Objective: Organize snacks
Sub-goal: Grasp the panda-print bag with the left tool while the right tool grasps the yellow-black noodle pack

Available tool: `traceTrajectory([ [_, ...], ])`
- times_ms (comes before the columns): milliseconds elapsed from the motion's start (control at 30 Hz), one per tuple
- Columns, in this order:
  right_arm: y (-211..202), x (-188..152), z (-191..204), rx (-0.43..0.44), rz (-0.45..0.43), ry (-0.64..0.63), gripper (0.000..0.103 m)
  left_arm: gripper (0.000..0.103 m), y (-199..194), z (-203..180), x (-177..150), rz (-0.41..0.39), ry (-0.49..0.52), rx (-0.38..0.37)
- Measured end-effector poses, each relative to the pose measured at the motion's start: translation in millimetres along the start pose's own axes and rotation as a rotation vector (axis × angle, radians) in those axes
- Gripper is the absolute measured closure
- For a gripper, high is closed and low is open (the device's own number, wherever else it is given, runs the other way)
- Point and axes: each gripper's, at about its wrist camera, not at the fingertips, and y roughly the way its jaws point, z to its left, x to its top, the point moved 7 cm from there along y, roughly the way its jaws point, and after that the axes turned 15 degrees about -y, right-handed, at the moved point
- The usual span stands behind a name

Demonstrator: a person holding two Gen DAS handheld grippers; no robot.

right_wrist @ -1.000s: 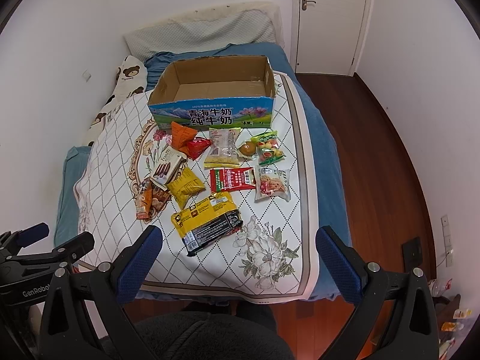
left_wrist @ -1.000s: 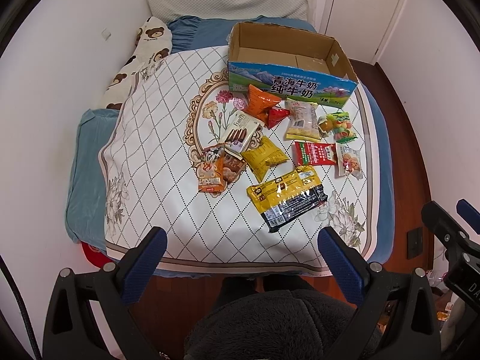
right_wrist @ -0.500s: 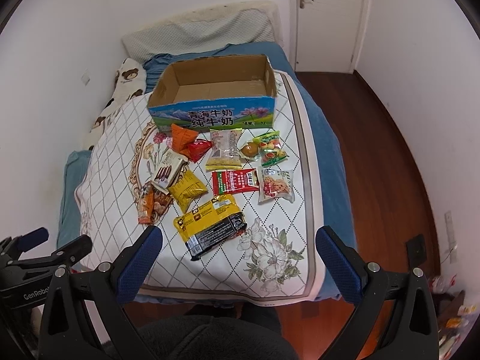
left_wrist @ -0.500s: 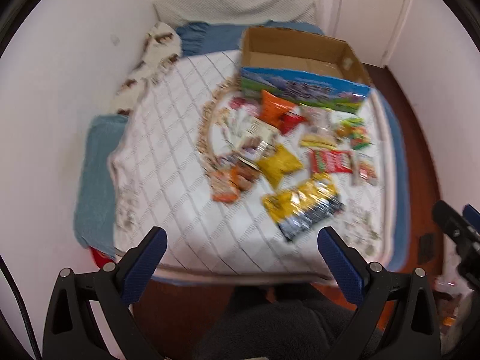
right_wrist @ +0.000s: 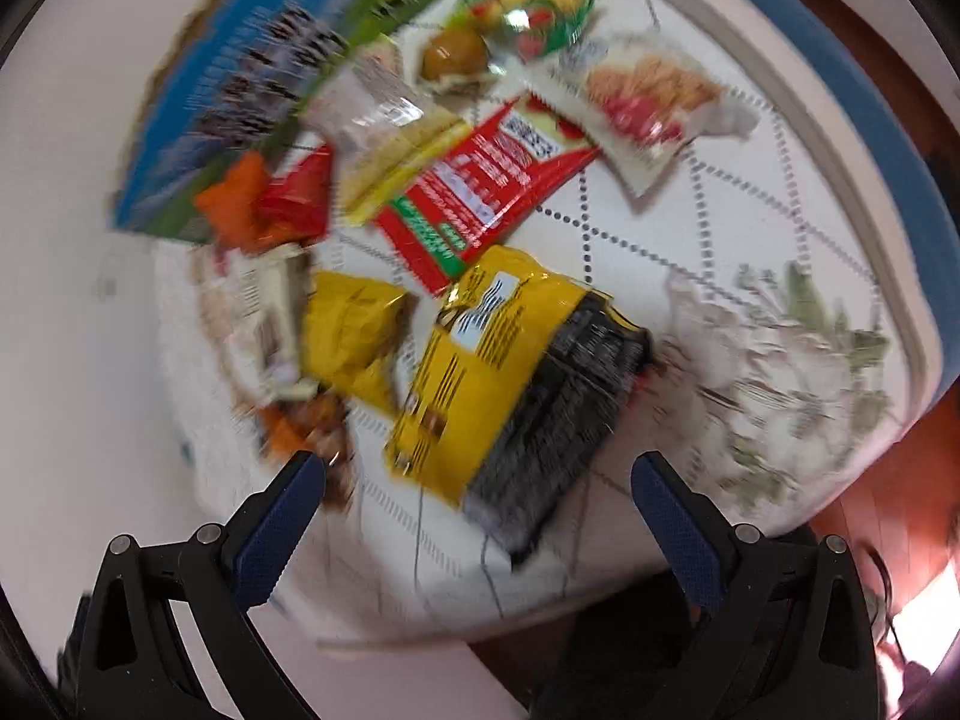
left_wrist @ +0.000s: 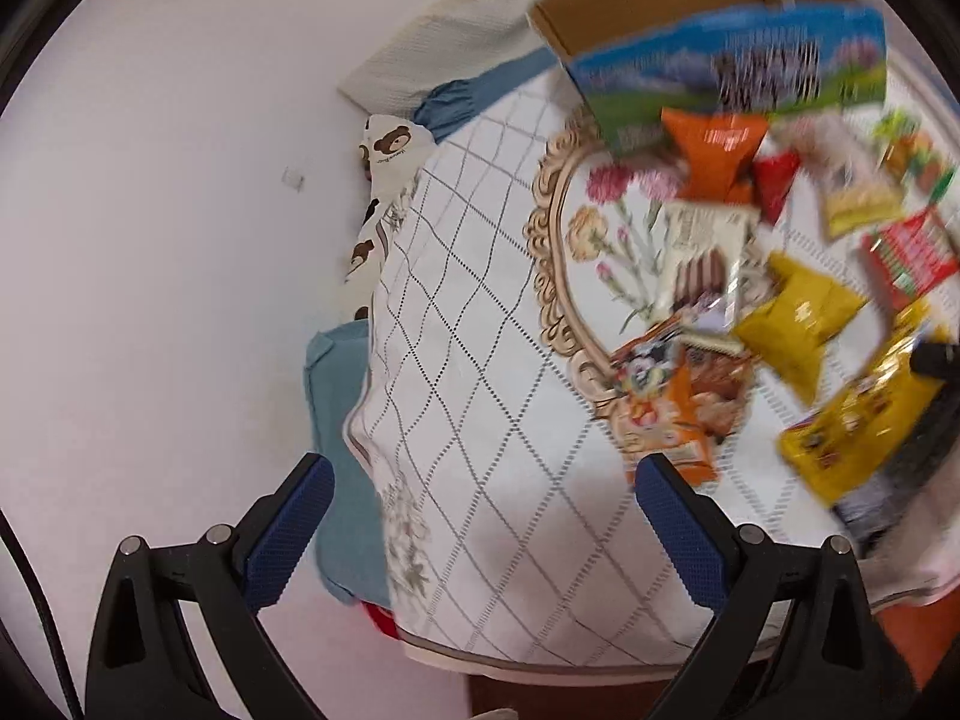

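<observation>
Several snack packs lie on a white quilted cover (left_wrist: 480,408) on a bed, in front of an open cardboard box (left_wrist: 720,54) with a blue printed front (right_wrist: 252,102). My left gripper (left_wrist: 480,516) is open and empty above the cover's near left part, close to an orange pack (left_wrist: 666,420). My right gripper (right_wrist: 474,516) is open and empty just above a large yellow and black pack (right_wrist: 516,378). A red pack (right_wrist: 486,186) and a small yellow pack (right_wrist: 348,330) lie beyond it. Both views are blurred.
A white wall (left_wrist: 150,240) runs along the bed's left side. A bear-print pillow (left_wrist: 384,180) and a blue sheet (left_wrist: 336,420) lie at the left edge. Wooden floor (right_wrist: 900,510) shows to the right of the bed.
Both grippers have dropped fast toward the bed and tilted. The left one swung left toward the wall side; the right one closed in on the yellow and black pack. Both stayed open.
</observation>
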Motion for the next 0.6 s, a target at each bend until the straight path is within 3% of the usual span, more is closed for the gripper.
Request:
traceTrajectory([
  [167,51.4,-0.5,4.7,-0.144,0.082,0.077,0.000,0.000,40.1,-3.1,-4.0,0.060,0.023,-0.011],
  [300,65.9,-7.1,5.9,-0.185,0.127,0.055,0.001,0.000,75.2,-7.9,-7.6,0.241,-0.062,-0.159],
  [433,64.2,-16.1,12.1,-0.210,0.170,-0.128,0.007,0.000,98.2,-15.4,-10.5,0.424,-0.201,-0.351],
  [533,58.3,-20.6,21.1,-0.268,0.200,-0.289,0.007,0.000,115.0,-30.1,-13.9,0.538,-0.261,-0.458],
  [600,54.7,-20.2,28.6,-0.352,0.211,-0.442,0.007,0.000,125.9,-41.7,-17.0,0.597,-0.287,-0.506],
])
